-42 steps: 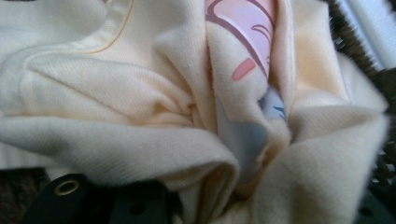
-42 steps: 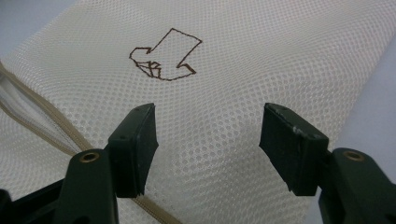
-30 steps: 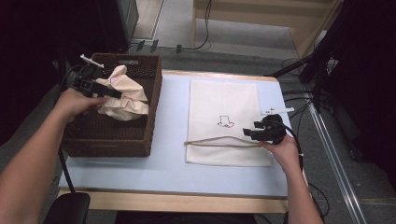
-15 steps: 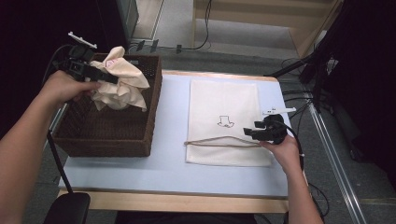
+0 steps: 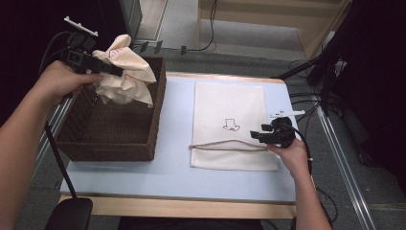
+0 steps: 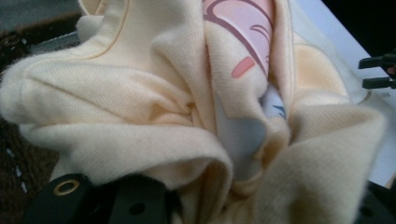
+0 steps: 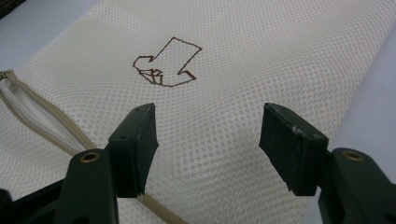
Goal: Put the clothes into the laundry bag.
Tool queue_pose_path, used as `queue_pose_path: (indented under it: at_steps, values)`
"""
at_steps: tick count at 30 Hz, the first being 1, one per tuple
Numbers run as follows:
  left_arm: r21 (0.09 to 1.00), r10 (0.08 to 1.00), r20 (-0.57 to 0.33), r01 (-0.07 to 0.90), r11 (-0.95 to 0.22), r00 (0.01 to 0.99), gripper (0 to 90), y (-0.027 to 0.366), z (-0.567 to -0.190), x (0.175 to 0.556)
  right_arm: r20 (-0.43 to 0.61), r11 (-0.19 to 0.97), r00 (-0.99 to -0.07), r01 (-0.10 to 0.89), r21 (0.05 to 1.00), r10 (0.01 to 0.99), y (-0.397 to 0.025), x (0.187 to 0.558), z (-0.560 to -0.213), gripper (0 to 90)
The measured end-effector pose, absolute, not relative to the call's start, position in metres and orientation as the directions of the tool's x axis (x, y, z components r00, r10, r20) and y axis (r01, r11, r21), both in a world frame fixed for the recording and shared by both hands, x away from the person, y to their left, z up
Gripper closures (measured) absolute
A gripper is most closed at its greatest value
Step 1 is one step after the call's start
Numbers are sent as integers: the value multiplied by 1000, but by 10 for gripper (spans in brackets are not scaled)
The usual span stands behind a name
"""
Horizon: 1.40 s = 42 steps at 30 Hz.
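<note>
Left claw (image 5: 111, 71) is clamped on a bunched cloth (image 5: 125, 72), holding it up over the far rim of the basket (image 5: 115, 129). From the left claw's own camera I see the cloth (image 6: 154, 107) is soft, fleecy, pale cream, folded into thick rolls, with a smooth pink-and-white printed patch showing in the creases; the black jaws are buried under the folds at the bottom. The basket is dark brown wicker, rectangular and deep, sitting at the left edge of the desk (image 5: 177, 177), which has a pale blue top and a wooden front edge.

My right claw (image 5: 256, 134) has its jaws wide apart, gripping nothing, resting low on a mesh bag (image 5: 229, 105) near the desk's right edge. The bag (image 7: 243, 56) is flat, rectangular, off-white, with a fine honeycomb weave and a small brown outline drawing stitched or printed at its middle. A tan zip (image 5: 225, 146) runs across it near the front end, partly open beside the left jaw.
</note>
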<state>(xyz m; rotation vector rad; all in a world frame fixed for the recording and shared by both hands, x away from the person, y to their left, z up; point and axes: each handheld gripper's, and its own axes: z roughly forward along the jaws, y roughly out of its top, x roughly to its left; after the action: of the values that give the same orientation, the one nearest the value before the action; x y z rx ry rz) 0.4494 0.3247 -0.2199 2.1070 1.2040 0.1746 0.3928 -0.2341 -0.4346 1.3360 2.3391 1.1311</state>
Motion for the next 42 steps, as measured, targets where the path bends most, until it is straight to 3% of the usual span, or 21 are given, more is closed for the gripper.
queue_pose_path:
  at_steps: [19, 42]
  values:
    - [670, 673, -203, 602, -434, 711, 616, 263, -193, 438, 181, 288, -569, 635, 717, 802, -234, 392, -433, 385]
    - [700, 528, -216, 508, -502, 821, 613, 194, -193, 410, 175, 294, -581, 621, 727, 795, -235, 391, -431, 402]
